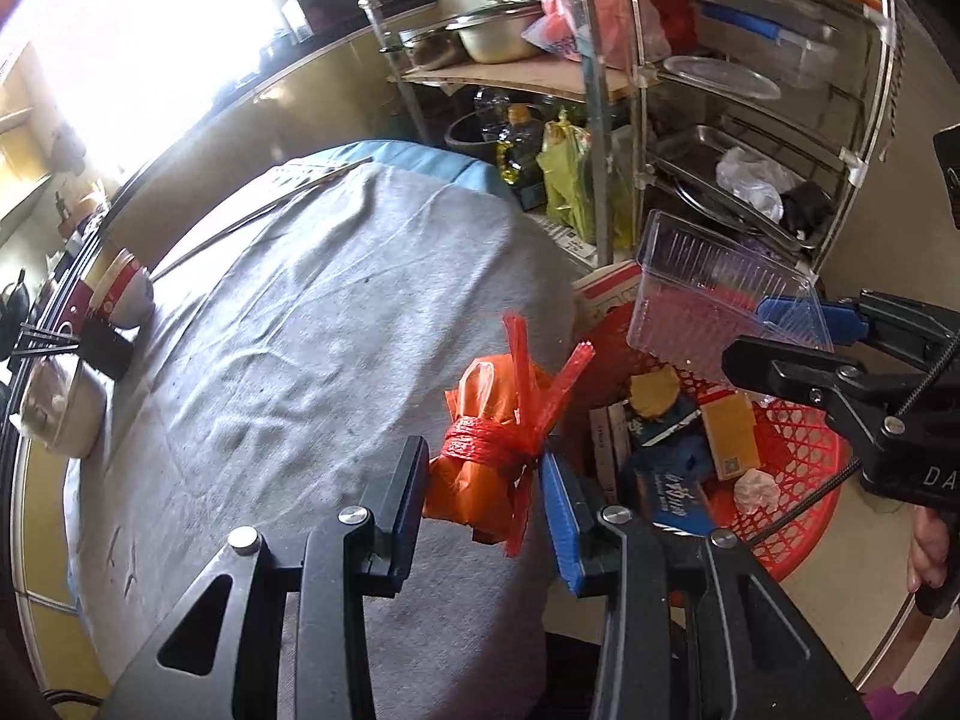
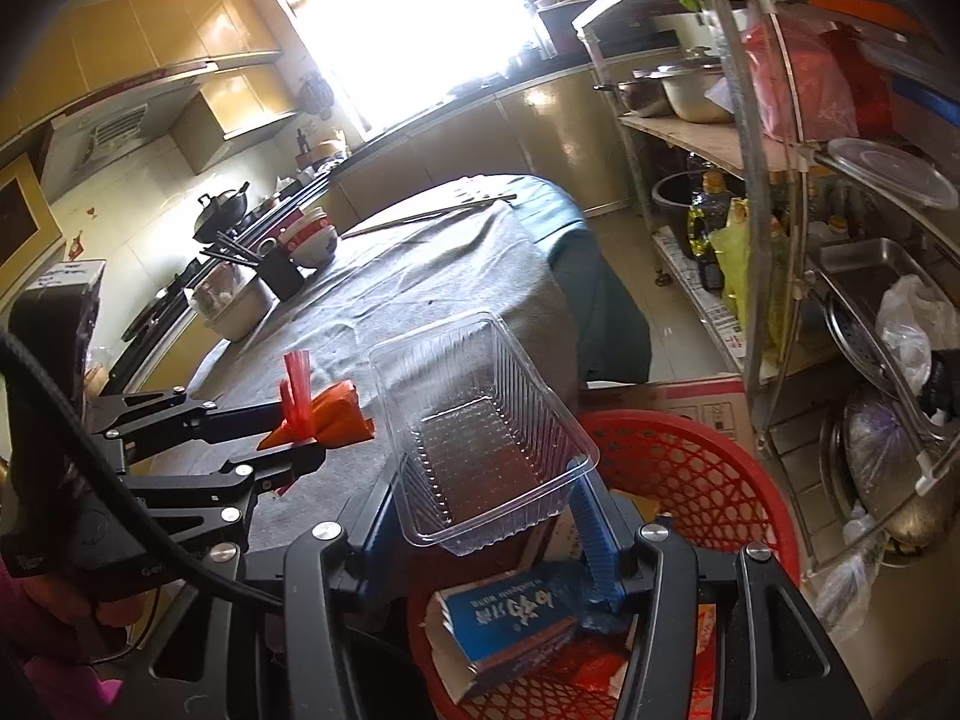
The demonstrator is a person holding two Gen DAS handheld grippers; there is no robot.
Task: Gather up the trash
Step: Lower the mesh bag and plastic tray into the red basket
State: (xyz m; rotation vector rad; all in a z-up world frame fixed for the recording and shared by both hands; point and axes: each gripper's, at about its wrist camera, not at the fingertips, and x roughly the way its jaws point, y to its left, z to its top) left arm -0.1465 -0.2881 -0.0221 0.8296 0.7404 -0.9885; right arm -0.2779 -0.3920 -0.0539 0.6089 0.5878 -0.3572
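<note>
My left gripper (image 1: 483, 489) is shut on an orange plastic bag (image 1: 474, 468) tied with red string, held at the right edge of the grey-clothed table (image 1: 288, 330). The same bag (image 2: 336, 414) shows in the right wrist view, clamped in the left gripper (image 2: 300, 441). My right gripper (image 2: 486, 492) is shut on a clear plastic tray (image 2: 480, 426), held above the red mesh basket (image 2: 690, 462). From the left wrist camera the tray (image 1: 714, 294) hangs over the basket (image 1: 798, 462), pinched by the right gripper (image 1: 774, 330). A blue carton (image 2: 510, 618) and other scraps lie in the basket.
Bowls (image 1: 123, 294), a black chopstick holder (image 1: 105, 348) and a long rod (image 1: 264, 213) sit on the table. A metal rack (image 2: 840, 240) with pans, bags and bottles stands at the right. A cardboard box (image 2: 702, 402) sits behind the basket.
</note>
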